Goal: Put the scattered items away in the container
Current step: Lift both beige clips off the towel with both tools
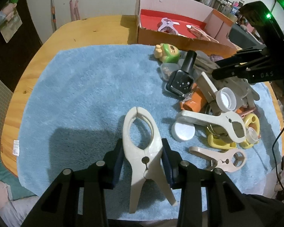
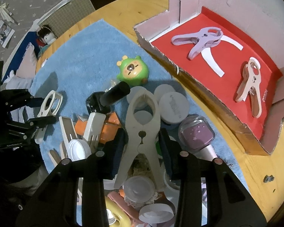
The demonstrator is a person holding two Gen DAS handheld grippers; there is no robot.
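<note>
Our left gripper point(image 1: 143, 162) clamps a cream plastic clothes peg point(image 1: 142, 141) over the blue fluffy mat point(image 1: 85, 87). Our right gripper point(image 2: 142, 143) grips a beige plastic peg point(image 2: 142, 121) above the clutter — the red-lined cardboard box point(image 2: 198, 79) sits beyond, two pegs inside

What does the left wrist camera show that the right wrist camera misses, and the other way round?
Left only: the left gripper shut on a cream clip; a tan clip lying on the blue mat.
Right only: the right gripper shut on a beige clip; a purple starred bottle.
Both: green toy, black bottle, red-lined box holding a lilac clip.
</note>
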